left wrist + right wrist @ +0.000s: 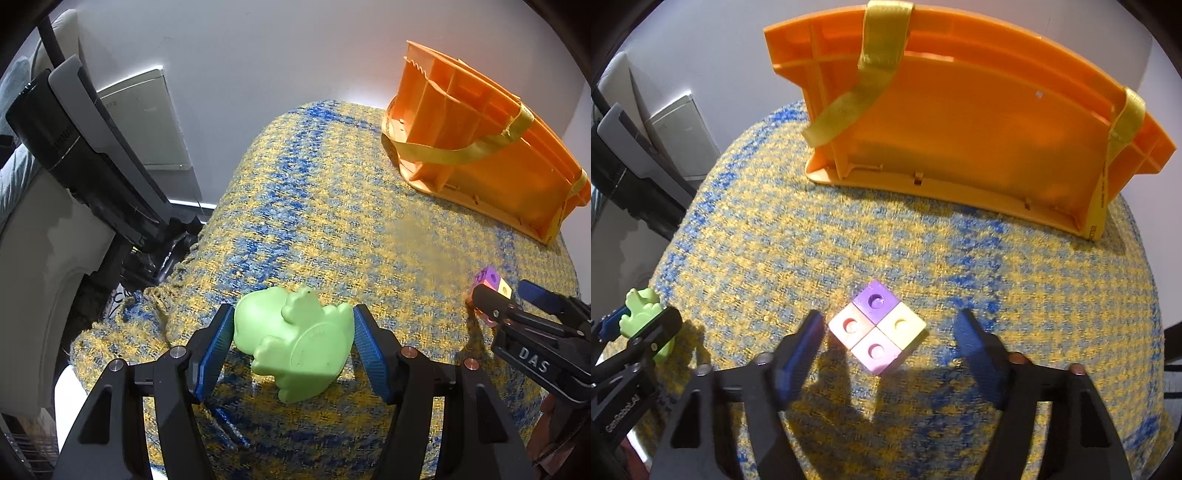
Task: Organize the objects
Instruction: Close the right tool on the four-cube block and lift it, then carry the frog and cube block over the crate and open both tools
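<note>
A green rubber frog toy (295,338) lies on its side on the yellow-and-blue knitted cloth (332,206). My left gripper (294,332) is open around it, its blue pads at the toy's two sides. A block of joined pastel cubes (877,326), purple, yellow and pink, sits on the cloth between the open fingers of my right gripper (890,332), with gaps on both sides. The orange basket (960,122) with yellow straps stands at the far edge. In the left wrist view the right gripper (498,295) and cubes (493,280) show at the right.
The cloth-covered surface drops off at the left, where a black and grey appliance (85,147) and white furniture (44,266) stand. A white wall is behind the basket (476,147). The left gripper and frog (642,314) show at the left edge of the right wrist view.
</note>
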